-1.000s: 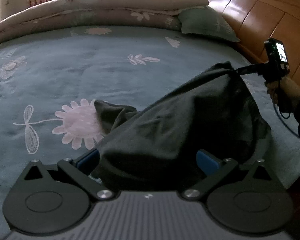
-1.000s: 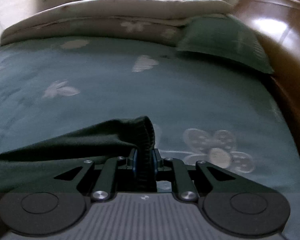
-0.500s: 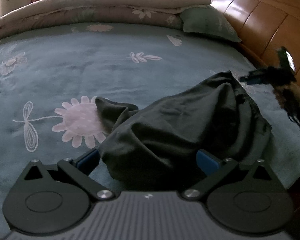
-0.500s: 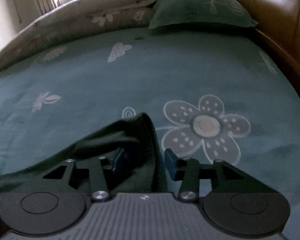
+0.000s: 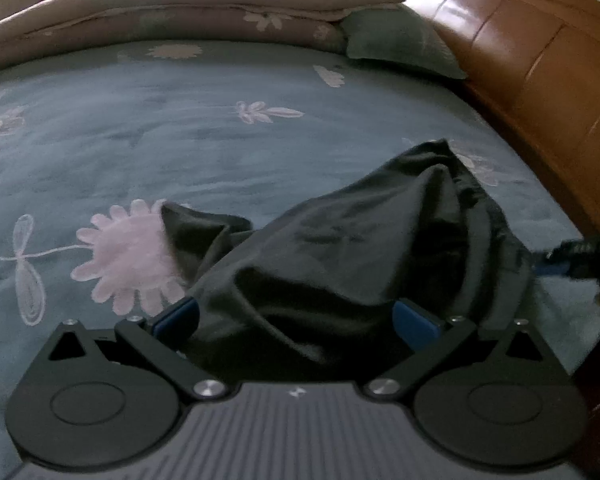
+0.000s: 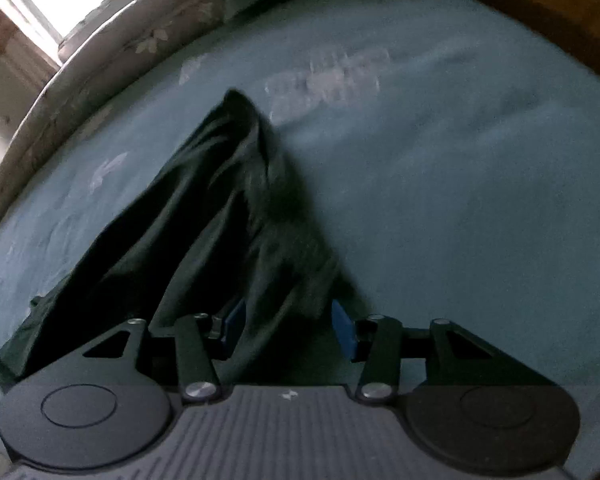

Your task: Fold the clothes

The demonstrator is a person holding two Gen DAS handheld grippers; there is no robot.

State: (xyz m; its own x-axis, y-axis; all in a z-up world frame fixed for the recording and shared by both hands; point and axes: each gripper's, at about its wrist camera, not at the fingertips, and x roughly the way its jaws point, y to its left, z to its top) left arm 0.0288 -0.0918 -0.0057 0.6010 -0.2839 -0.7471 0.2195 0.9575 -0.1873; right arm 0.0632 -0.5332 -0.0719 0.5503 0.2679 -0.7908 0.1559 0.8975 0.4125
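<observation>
One dark garment (image 5: 340, 248) lies bunched on the teal bedspread (image 5: 180, 152), with one pillow (image 5: 400, 48) at one o'clock by the wooden headboard (image 5: 540, 72). The left gripper (image 5: 296, 320) has its two blue pads spread wide, cloth heaped loosely between them and not pinched. The right gripper (image 6: 288, 328) has just been opening; its two pads stand apart, released, with the cloth slack between them.

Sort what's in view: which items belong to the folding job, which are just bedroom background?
In the job:
dark garment
left gripper, open around the cloth
right gripper, jaws just opened, cloth lying loose between them

Lying about:
folded quilt
green pillow
wooden headboard
floral bedspread
</observation>
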